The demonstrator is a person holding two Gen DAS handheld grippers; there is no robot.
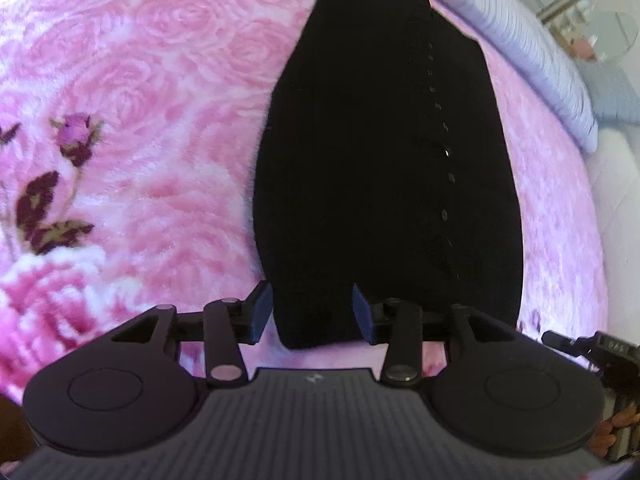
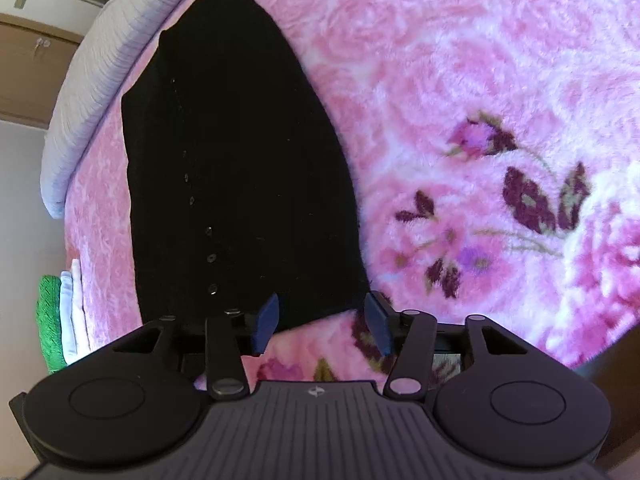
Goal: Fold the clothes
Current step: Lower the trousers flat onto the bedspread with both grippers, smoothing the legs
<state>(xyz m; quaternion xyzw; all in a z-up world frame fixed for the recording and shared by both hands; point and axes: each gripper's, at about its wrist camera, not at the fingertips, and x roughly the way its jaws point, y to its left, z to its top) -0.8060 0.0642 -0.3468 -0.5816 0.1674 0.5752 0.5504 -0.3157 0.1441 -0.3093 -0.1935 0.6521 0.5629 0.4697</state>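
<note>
A black knitted garment (image 1: 380, 168) with a row of small buttons lies flat on a pink rose-patterned blanket (image 1: 152, 80), folded into a long narrow strip. My left gripper (image 1: 314, 312) is open, its blue pads either side of the garment's near left corner. In the right wrist view the same black garment (image 2: 240, 184) runs away from me. My right gripper (image 2: 324, 322) is open at the garment's near right corner, with the hem edge between the pads and pink blanket (image 2: 460, 80) below.
A grey-white ribbed pillow (image 1: 532, 52) lies along the far edge of the bed and shows as the pillow (image 2: 100, 68) in the right wrist view. A stack of folded green and white clothes (image 2: 60, 320) sits at the bed's left side. A wooden cabinet (image 2: 28, 72) stands behind.
</note>
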